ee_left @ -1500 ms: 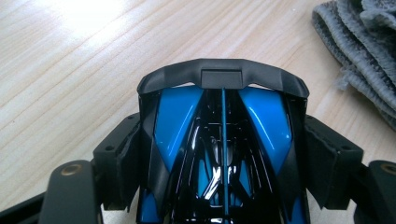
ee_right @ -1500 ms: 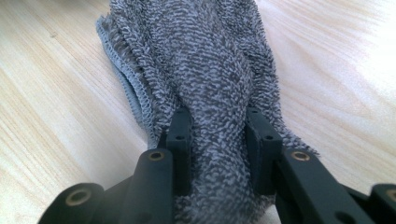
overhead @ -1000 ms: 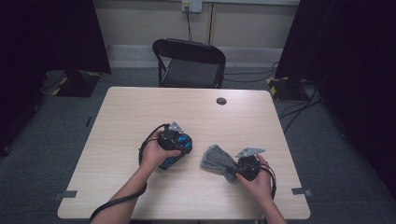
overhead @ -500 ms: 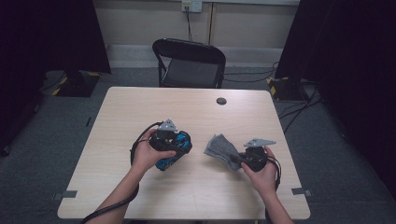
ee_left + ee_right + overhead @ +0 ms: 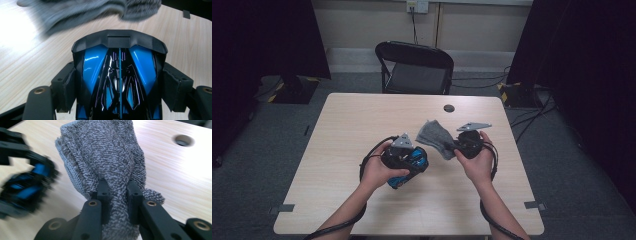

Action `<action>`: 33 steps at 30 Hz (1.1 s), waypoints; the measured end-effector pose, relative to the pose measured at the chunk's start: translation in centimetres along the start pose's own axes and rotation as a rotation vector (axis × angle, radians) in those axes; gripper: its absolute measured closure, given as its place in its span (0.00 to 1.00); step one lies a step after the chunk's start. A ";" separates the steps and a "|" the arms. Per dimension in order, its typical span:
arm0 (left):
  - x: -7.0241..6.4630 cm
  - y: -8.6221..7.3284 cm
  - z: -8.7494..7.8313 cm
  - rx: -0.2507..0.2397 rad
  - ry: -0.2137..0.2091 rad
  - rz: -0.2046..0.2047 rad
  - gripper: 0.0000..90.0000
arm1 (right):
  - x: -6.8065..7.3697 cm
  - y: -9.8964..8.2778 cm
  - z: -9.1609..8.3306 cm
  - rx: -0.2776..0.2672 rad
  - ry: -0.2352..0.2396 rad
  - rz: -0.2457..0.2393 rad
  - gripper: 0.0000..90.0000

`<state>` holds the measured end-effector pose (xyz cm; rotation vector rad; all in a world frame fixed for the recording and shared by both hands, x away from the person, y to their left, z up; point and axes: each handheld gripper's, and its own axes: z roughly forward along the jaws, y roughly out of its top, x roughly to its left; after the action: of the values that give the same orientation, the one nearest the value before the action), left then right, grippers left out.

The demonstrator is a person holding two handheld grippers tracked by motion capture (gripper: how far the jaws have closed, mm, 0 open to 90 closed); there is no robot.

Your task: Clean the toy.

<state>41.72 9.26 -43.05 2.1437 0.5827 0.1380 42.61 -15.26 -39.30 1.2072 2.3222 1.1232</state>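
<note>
My left gripper (image 5: 411, 161) is shut on a glossy blue and black object (image 5: 417, 159), held just above the table's middle. In the left gripper view the pads (image 5: 70, 86) press on both flanks of the blue and black object (image 5: 92, 67). My right gripper (image 5: 455, 145) points left and is shut on a bunched grey cloth (image 5: 434, 135). The cloth fans out toward the object and hangs off the table. In the right gripper view the grey cloth (image 5: 107, 152) is pinched between my right gripper's jaws (image 5: 117, 192), with the blurred blue object (image 5: 27, 185) at the left.
The light wooden table (image 5: 362, 115) has a dark round cable hole (image 5: 449, 108) near its far edge. A black folding chair (image 5: 417, 67) stands behind the table. Cables trail from both grippers toward the person's forearms.
The right hand has risen and moved away from the person, lifting the grey cloth toward the blue object. The left hand has shifted slightly right and up with its object.
</note>
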 end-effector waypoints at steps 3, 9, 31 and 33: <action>0.1 0.0 -0.1 -0.009 0.004 -0.005 0.28 | 1.2 0.5 0.7 0.014 0.004 -0.020 0.86; 0.5 -0.3 -0.1 -0.005 0.026 -0.013 0.28 | 2.1 0.3 1.4 0.050 0.032 -0.032 0.85; 2.3 -1.2 -1.0 0.007 0.084 -0.053 0.28 | 4.1 -0.2 0.7 0.068 0.118 -0.129 0.85; 2.4 -1.3 -1.0 0.012 0.087 -0.056 0.28 | 4.2 -0.4 0.6 0.070 0.123 -0.137 0.85</action>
<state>43.05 11.71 -43.71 2.1391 0.6946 0.1985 40.22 -11.78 -39.58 1.0105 2.5123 1.1056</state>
